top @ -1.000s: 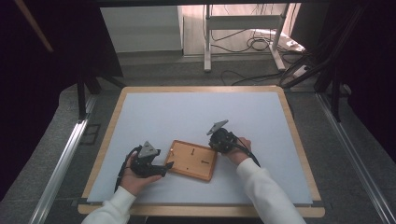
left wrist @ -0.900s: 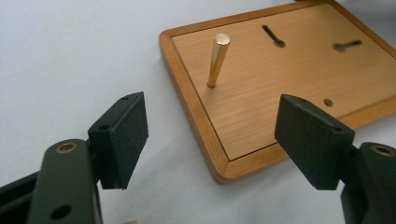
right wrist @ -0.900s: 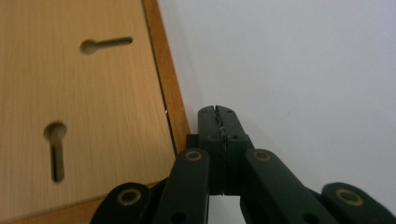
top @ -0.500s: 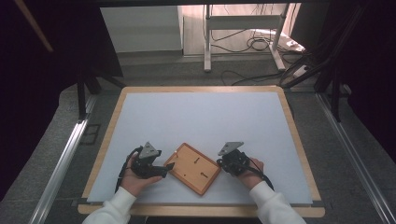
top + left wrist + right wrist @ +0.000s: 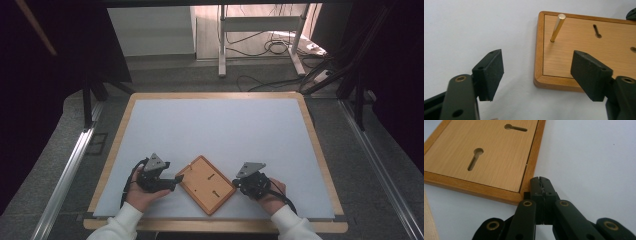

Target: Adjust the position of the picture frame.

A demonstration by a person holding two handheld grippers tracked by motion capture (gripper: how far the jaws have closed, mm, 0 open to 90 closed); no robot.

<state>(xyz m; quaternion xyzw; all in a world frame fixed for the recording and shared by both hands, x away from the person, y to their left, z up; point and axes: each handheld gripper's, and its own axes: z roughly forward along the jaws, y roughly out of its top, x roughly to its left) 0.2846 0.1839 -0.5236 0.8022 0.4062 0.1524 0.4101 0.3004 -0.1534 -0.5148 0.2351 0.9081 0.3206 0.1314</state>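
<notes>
The flat rectangular wooden board (image 5: 206, 184) lies skewed near the front of the white worktop (image 5: 215, 125), nudged by the right hand-held gripper (image 5: 540, 181), its jaws together, while the left hand-held gripper (image 5: 536, 72), jaws apart, waits at its corner, nothing grasped yet.

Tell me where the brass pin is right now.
In the left gripper view, the brass pin stands tilted in a hole near the corner of the wooden board, just beyond the open left gripper.
</notes>
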